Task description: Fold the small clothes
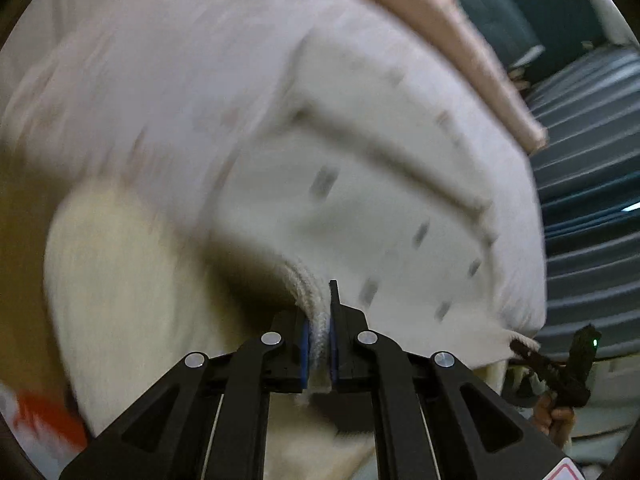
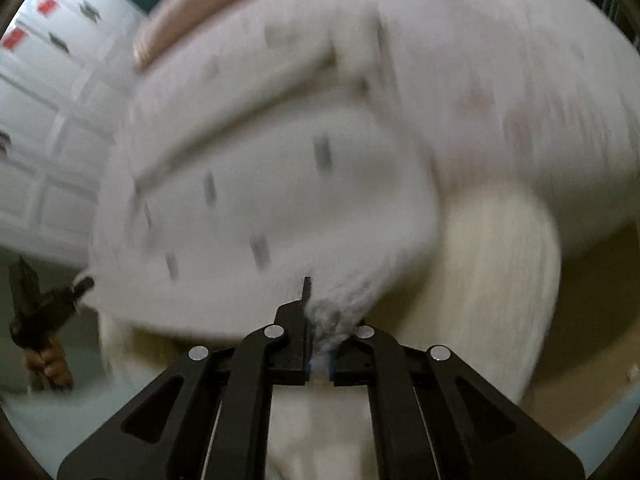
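**Both grippers pinch the ribbed edge of a pale garment**

The left gripper, a black two-finger tool with blue pads, has its jaws drawn nearly together on the ribbed hem of a small cream-white knitted garment with scattered grey dashes. The hem sits squeezed between the blue pads, and the rest of the cloth spreads ahead of the fingertips and off to both sides, filling most of the left wrist view. A dusty-pink band of fabric runs along the far edge of the garment, well beyond the tool.

The right gripper, of the same black build, is likewise closed tight on a bunched, ribbed bit of the same garment, which fans out ahead of its fingers. The pink band again lies at the far side.

Each tool appears in the other's view: the right gripper sits low at the right of the left wrist view, touching the garment's corner, with a hand below it. The left gripper shows at the lower left of the right wrist view, a hand gripping its handle.

Both views are blurred.
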Motion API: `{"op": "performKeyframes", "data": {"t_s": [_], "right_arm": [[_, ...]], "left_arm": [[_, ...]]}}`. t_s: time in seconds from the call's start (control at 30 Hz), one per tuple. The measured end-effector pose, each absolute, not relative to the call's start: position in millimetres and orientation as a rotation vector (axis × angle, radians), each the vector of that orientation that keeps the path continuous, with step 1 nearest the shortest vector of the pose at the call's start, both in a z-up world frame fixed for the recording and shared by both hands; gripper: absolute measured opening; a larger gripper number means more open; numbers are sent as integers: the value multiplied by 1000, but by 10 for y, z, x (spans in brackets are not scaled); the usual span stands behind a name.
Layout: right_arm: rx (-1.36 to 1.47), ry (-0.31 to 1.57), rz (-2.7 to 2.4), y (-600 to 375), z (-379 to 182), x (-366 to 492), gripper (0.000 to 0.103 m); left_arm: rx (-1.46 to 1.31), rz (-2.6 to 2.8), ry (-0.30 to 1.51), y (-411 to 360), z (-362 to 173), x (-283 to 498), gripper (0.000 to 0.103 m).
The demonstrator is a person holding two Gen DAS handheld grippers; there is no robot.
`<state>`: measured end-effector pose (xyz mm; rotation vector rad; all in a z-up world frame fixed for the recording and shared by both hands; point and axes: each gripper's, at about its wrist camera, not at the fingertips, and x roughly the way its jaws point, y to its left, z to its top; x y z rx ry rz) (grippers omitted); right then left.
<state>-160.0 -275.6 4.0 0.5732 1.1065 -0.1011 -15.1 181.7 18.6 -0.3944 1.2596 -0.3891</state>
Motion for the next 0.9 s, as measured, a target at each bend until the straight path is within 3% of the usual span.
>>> {"op": "performKeyframes", "data": {"t_s": [0.17,0.23,0.3,0.37,0.4,0.43,0.5,0.63,0.73,0.9], "right_arm": [[539,849,-117,-3185,500,-331,7],[520,764,-179,-3301,627,46,22],[569,667,-285,-3431,754,206,54],[692,518,-315,-3538,895,94,62],[719,487,-308,-3559,916,21,67],[740,468,-303,-3582,915,-96,68],[728,499,-289,-3528,771,-323,71],[665,683,-353,-3379,152,-619,72],[756,825,-371,-3431,-394,-760,72],[884,897,-352,-3464,-829,-674,72]], "left_arm": [[-296,-396,977,1270,743,1183,6],[-354,-321,916,1157,812,1624,19],[-408,-238,922,1091,802,1948,30],[-463,-206,890,1148,869,1992,39],[-482,-209,864,1204,932,1968,52],[-483,-203,852,1258,954,1902,70],[-467,-179,819,1375,946,1722,79],[-384,-126,943,1593,387,1370,81],[-477,-65,1105,1776,-277,1162,81],[-615,9,1168,1871,-820,1025,81]]}}
